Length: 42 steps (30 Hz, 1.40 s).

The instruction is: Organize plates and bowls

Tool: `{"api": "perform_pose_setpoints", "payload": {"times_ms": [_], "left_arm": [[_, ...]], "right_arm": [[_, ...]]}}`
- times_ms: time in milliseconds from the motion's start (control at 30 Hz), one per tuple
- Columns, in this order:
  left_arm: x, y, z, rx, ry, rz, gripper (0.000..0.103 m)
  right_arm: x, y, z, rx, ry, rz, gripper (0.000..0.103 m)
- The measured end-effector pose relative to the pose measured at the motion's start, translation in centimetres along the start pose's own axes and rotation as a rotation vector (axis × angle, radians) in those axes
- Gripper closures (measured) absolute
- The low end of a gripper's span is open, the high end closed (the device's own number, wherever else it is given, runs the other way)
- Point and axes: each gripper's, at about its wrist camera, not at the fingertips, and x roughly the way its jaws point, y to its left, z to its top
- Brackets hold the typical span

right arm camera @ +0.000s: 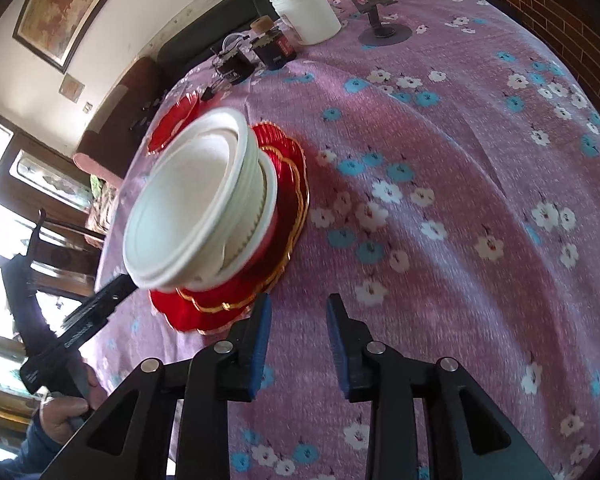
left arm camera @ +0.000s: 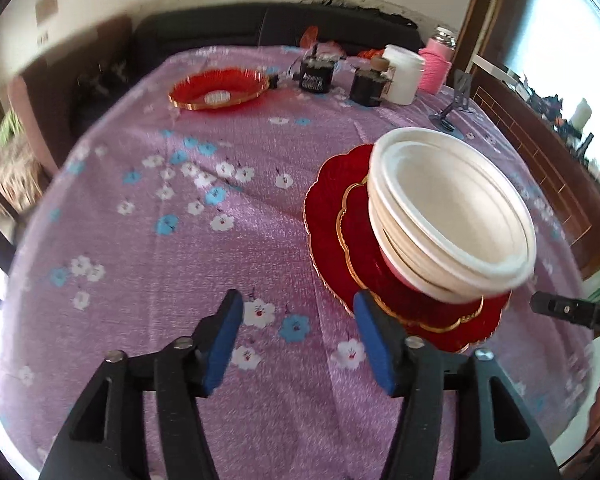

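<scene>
Our left claw (left arm camera: 298, 346) stands wide apart and empty, just left of the stacked red plates (left arm camera: 332, 200). The white bowls (left arm camera: 452, 216) sit nested on those plates. Our right claw (right arm camera: 298, 346), partly parted and empty, hangs just right of them above the surface (right arm camera: 460, 200).

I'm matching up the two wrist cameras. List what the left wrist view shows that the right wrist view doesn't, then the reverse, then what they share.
Only the left wrist view: the open left gripper up close, nothing between its blue pads, and the far red plate seen whole.

Only the right wrist view: the open right gripper, empty, a hand holding the other gripper's handle, and a framed picture on the wall.

Both: the nested white bowls on stacked red plates, the flowered purple tablecloth, the white jar and the phone stand.
</scene>
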Motion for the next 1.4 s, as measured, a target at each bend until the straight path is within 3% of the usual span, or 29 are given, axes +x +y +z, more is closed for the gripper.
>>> {"api": "perform_pose_setpoints", "payload": {"times_ms": [133,267,400,733,867,1400], "left_arm": [[-1.1,-0.9,-1.0,0.047,-0.035,0.038,0.026],[-1.3,-1.8,-1.6,0.091,-0.034,0.053,0.025],[-1.8,-2.3,-1.7,0.108,-0.048,0.073,0.02],[-2.6,-3.4,-1.8,0.149,-0.086,0.121,0.017],[-2.8,-3.7,-1.6,0.155,-0.092,0.132,0.015],[-3.0,-4.4,-1.8,0.201,-0.094,0.231,0.007]], "right_arm": [[0.3,0.2,-0.9,-0.013,0.021,-0.01,0.067],[0.4,0.9,-1.5,-0.039,0.037,-0.005,0.06],[0.1,1.8,-1.6,-0.076,0.024,-0.01,0.046],[0.2,3.5,-1.8,-0.148,0.025,-0.014,0.035],[0.3,4.0,-1.6,-0.172,0.019,-0.017,0.025],[0.4,3.9,-1.6,-0.186,0.017,-0.016,0.019]]}}
